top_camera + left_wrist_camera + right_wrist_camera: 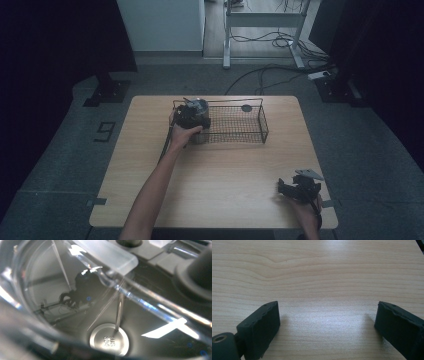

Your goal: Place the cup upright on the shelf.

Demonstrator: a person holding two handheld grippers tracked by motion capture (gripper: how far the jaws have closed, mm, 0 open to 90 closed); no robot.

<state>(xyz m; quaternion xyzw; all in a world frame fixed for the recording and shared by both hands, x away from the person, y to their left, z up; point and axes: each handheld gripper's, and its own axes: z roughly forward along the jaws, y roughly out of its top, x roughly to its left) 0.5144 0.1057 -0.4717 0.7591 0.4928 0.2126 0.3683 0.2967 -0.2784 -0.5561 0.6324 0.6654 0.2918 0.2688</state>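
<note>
The left gripper (192,116) is on a metal pot (199,107) at the left end of the wire basket (260,120); whether its jaws grip, I cannot tell. Inside the pot, a round disc (109,339) reads "SUS 304". The right gripper (327,322) rests wide apart over the table (319,270).

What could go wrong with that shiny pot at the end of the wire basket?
The left gripper sits over a steel container at the left end of the wire basket. Its own view is so close to the clear lid that the jaws cannot be made out, so the hold might be poor and the container could slip or tip. It could also catch on the basket's rim. The right gripper, open near the table edge, is too far off to steady anything.
</note>
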